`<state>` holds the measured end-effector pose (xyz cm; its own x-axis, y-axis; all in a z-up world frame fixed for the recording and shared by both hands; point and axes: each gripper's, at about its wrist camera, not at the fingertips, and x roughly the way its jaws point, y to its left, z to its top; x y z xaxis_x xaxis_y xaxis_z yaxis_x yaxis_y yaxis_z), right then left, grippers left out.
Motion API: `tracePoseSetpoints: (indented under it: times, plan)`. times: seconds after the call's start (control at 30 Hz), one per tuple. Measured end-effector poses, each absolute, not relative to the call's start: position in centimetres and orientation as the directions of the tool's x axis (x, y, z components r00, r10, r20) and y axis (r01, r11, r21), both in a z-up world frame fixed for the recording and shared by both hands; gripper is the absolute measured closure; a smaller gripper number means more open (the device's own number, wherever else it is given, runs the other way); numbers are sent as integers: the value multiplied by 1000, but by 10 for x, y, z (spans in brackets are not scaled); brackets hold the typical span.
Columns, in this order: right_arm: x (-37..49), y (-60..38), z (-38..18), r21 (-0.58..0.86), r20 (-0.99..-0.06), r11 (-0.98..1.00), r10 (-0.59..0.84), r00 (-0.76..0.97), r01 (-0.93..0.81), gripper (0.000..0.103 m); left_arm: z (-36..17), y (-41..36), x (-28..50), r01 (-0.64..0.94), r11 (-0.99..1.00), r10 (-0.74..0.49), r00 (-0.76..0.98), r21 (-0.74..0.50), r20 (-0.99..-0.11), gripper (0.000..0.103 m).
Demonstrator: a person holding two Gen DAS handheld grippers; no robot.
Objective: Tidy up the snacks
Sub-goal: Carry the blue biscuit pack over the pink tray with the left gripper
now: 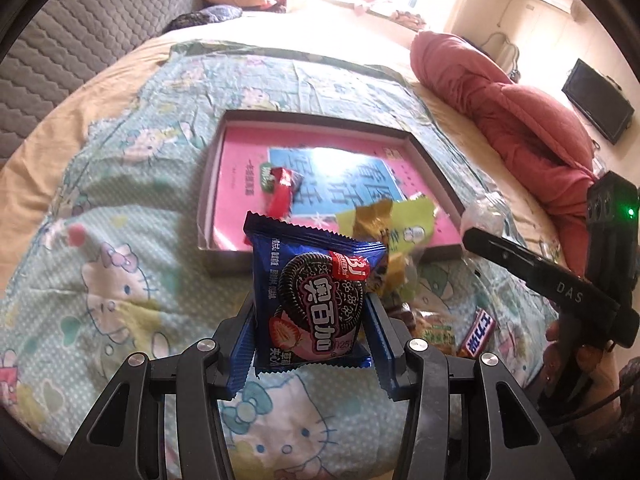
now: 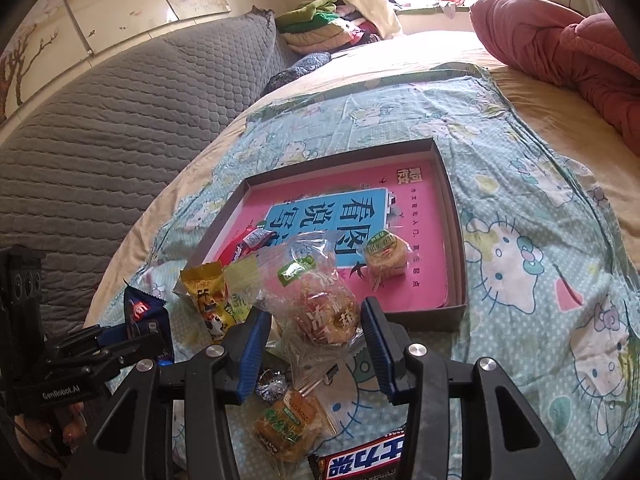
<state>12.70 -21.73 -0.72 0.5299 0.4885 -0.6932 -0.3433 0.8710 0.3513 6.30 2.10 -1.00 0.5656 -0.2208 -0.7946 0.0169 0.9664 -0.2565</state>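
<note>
My left gripper (image 1: 310,320) is shut on a blue Oreo cookie packet (image 1: 316,300), held upright above the Hello Kitty cloth, just short of the shallow box (image 1: 208,184). My right gripper (image 2: 316,340) is shut on a clear bag of pastry (image 2: 320,304), lifted near the box's (image 2: 452,240) front corner. The box is lined with a pink book and holds a red wrapper (image 2: 248,242) and a round wrapped pastry (image 2: 386,258). A yellow packet (image 2: 206,296) and a green one lean on the box's near edge.
Loose snacks lie under my right gripper: a green-labelled pastry pack (image 2: 286,424), a foil candy (image 2: 272,386) and a Snickers bar (image 2: 360,460). A red quilt (image 1: 520,112) lies to the right of the cloth, a grey padded headboard (image 2: 100,128) to the left.
</note>
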Motion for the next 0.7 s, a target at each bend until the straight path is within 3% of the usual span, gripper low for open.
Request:
tracePoseSetpoints:
  times: [0.7]
  plan:
    - [137,-219,0,315,-671,882,468,575,-350,56,-8,57,120,-98,976,-84,655,-195,-751,51]
